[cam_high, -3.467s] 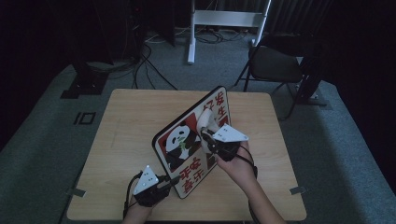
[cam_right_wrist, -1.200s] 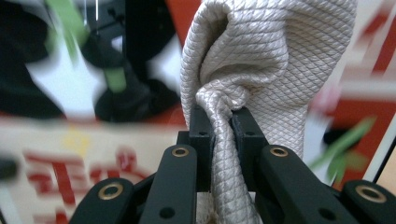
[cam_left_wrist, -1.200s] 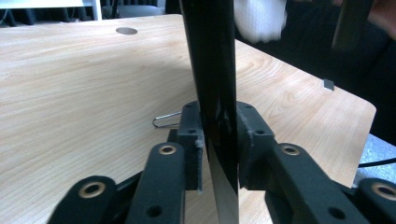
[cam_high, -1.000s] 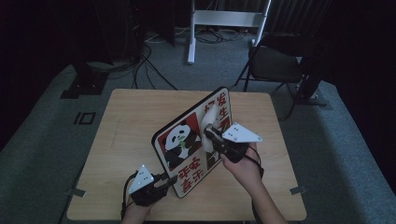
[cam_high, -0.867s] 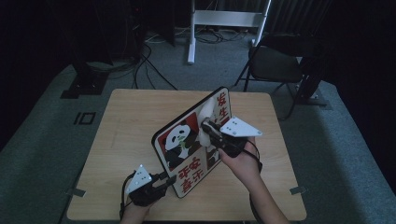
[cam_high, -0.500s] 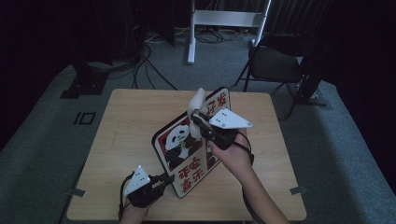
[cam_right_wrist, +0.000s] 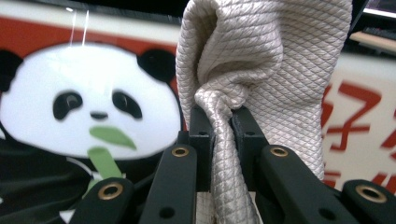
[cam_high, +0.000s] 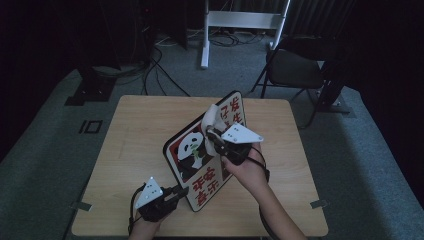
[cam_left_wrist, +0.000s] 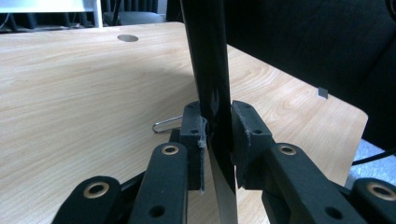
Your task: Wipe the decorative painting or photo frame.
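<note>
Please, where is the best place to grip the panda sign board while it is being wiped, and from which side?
Probably the thin black edge of the tilted panda sign board at its lower corner, approached edge-on from the person's side. The left gripper already clamps there, leaving the face free.

The pale beige cloth (cam_right_wrist: 261, 60) pinched in my right gripper (cam_right_wrist: 223, 121) is a woven fabric with a fine diamond texture and a faint sheen. Behind it, left of the frame, the red, white and black panda sign board (cam_right_wrist: 70, 107) looks smooth and glossy, with streaks of reflected light. Its thin black edge, held in my left gripper (cam_left_wrist: 217, 135), shines as well. The light wooden table (cam_left_wrist: 70, 93) shows matt grain. My jaws are matt black plastic with brass-coloured rivets.
</note>
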